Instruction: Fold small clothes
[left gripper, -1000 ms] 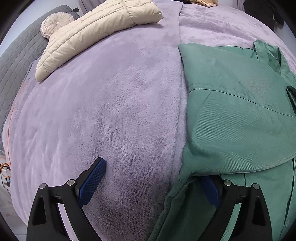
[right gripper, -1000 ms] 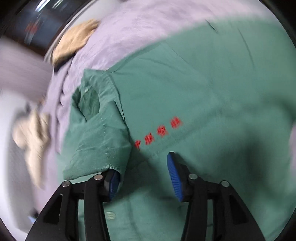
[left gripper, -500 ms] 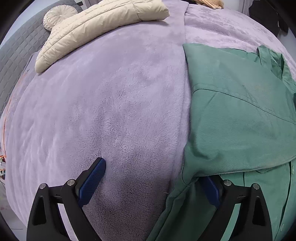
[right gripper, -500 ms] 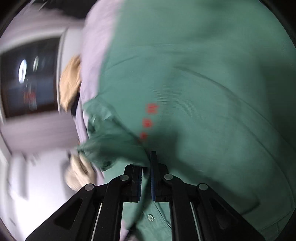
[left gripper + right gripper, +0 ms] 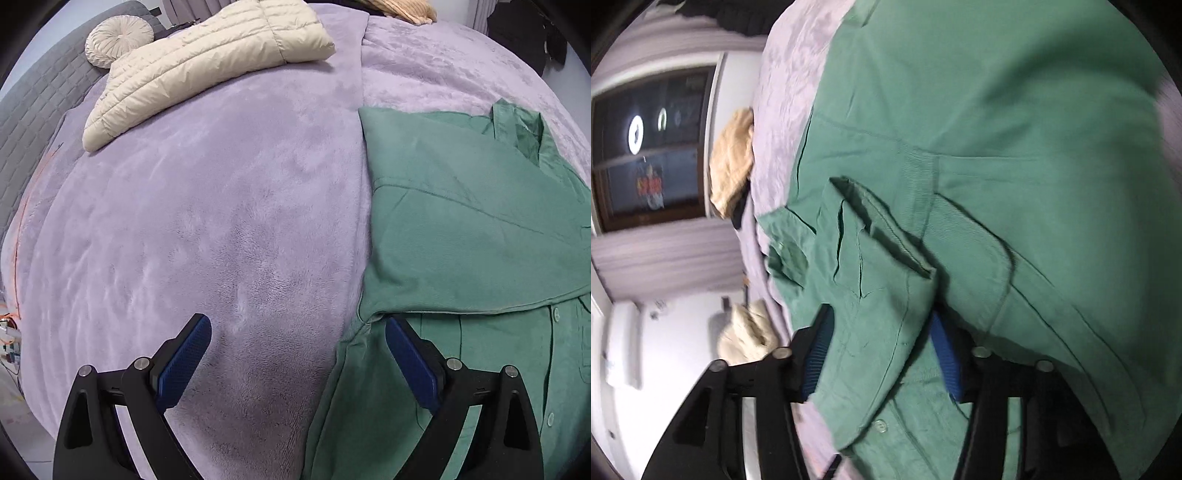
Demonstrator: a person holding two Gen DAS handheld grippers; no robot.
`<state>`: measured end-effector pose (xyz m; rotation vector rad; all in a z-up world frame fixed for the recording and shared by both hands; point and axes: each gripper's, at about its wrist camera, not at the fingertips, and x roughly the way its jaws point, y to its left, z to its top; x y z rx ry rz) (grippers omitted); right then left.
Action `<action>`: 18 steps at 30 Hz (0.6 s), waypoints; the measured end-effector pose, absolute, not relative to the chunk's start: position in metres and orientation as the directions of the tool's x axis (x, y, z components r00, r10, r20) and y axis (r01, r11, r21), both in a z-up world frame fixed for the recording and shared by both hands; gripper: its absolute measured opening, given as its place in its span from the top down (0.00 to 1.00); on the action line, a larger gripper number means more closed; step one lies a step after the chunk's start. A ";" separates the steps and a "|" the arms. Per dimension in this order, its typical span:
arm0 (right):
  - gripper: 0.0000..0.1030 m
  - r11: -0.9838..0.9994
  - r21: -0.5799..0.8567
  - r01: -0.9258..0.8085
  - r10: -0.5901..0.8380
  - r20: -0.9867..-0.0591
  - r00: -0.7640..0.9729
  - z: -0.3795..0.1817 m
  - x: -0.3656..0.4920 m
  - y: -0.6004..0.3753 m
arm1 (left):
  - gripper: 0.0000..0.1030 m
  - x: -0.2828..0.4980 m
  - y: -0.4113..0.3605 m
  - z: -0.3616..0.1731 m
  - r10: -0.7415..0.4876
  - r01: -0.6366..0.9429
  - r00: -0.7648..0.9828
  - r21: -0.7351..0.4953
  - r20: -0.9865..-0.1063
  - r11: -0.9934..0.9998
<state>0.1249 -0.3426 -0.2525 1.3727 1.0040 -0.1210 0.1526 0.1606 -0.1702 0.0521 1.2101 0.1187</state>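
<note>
Change: the right gripper [image 5: 882, 354], clamped half a second ago, is opening, shirt cloth between its pads.
Left view: left gripper [image 5: 295, 354] wide open, holding nothing; green shirt [image 5: 461, 236] on lilac blanket [image 5: 221, 221], cream jacket [image 5: 207, 62] well beyond.
Right view: shirt's folded sleeve [image 5: 879, 288] draped between jaws.

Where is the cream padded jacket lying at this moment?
In the left wrist view, the cream padded jacket lies at the upper left on the purple blanket, beside the round cushion, apart from the green shirt.
</note>
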 end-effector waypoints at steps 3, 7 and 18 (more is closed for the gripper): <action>0.94 0.340 0.715 0.611 0.465 -0.692 0.552 -0.246 0.134 -0.336 | 0.07 0.162 0.162 -0.158 0.103 -0.070 0.385 0.082 -0.917 0.994; 0.94 0.438 0.683 0.584 0.450 -0.729 0.516 -0.236 0.141 -0.329 | 0.07 0.193 0.147 -0.161 0.070 -0.040 0.418 0.058 -0.906 0.997; 0.87 0.579 0.576 0.577 0.377 -0.817 0.437 -0.237 0.110 -0.347 | 0.06 0.210 0.125 -0.212 0.197 0.008 0.350 0.213 -0.916 0.977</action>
